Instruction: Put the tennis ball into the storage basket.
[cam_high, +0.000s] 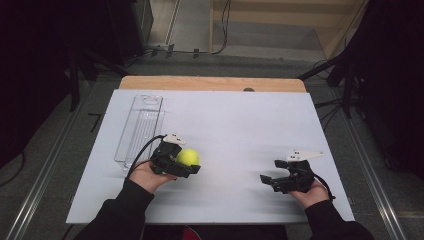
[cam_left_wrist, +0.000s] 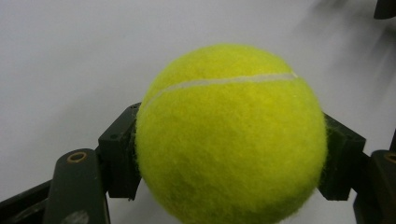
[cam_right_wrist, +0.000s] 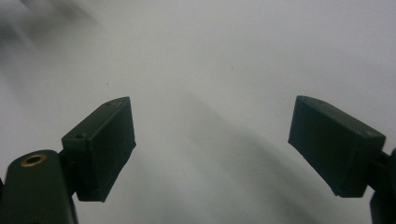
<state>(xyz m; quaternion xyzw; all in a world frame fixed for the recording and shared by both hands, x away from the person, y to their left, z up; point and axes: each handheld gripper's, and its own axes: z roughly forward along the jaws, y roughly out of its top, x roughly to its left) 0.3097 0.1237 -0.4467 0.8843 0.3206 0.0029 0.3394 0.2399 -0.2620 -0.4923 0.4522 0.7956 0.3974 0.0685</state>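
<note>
A yellow tennis ball (cam_high: 188, 157) sits between the jaws of my left gripper (cam_high: 187, 161) at the table's left-centre. In the left gripper view the ball (cam_left_wrist: 231, 135) is pressed on both sides by the black pads (cam_left_wrist: 122, 154), so the gripper is shut on it. My right gripper (cam_high: 271, 178) rests near the front right of the white board, pointing left. Its pads (cam_right_wrist: 100, 147) stand wide apart over bare white surface, with nothing between them.
A clear plastic tray (cam_high: 140, 128) lies lengthwise on the left part of the white board (cam_high: 235, 125), just beyond the left hand. A wooden table edge (cam_high: 212, 83) shows behind the board. Dark stands and cables surround the table.
</note>
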